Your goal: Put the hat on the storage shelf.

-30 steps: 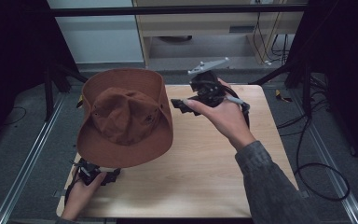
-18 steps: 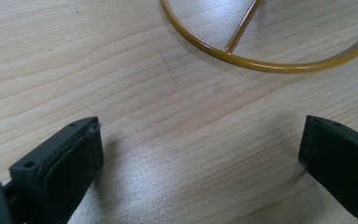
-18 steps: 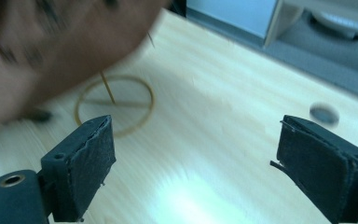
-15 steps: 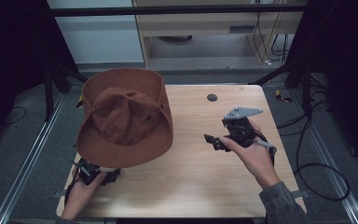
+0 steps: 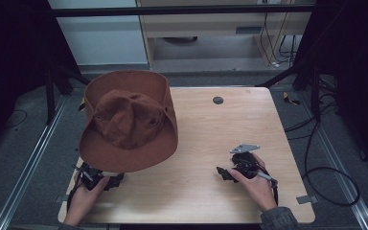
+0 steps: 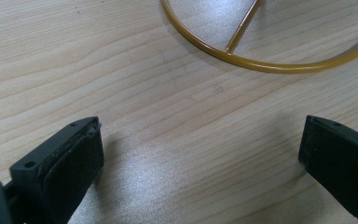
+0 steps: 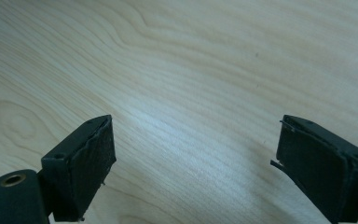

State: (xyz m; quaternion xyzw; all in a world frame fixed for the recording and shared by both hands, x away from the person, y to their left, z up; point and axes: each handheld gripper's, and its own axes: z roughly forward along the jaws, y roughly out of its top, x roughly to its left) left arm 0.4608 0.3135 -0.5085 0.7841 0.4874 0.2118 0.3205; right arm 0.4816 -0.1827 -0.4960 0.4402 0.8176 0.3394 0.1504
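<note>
Wooden table [image 5: 196,139] bears a brown hat [image 5: 129,122]; both hand-held grippers rest released.

Count of items on the table at this moment.

One wooden table [image 5: 206,129]. One brown brimmed hat [image 5: 129,122], over the table's left edge. One yellow wire ring [image 6: 270,63] with one straight spoke, flat on the wood, seen in the left gripper view. One small dark round disc [image 5: 218,100] near the far edge. Two grippers: left gripper [image 5: 117,178] at the near left corner, right gripper [image 5: 222,172] towards the near right corner, two black jaws each, set apart. Two hands.
</note>
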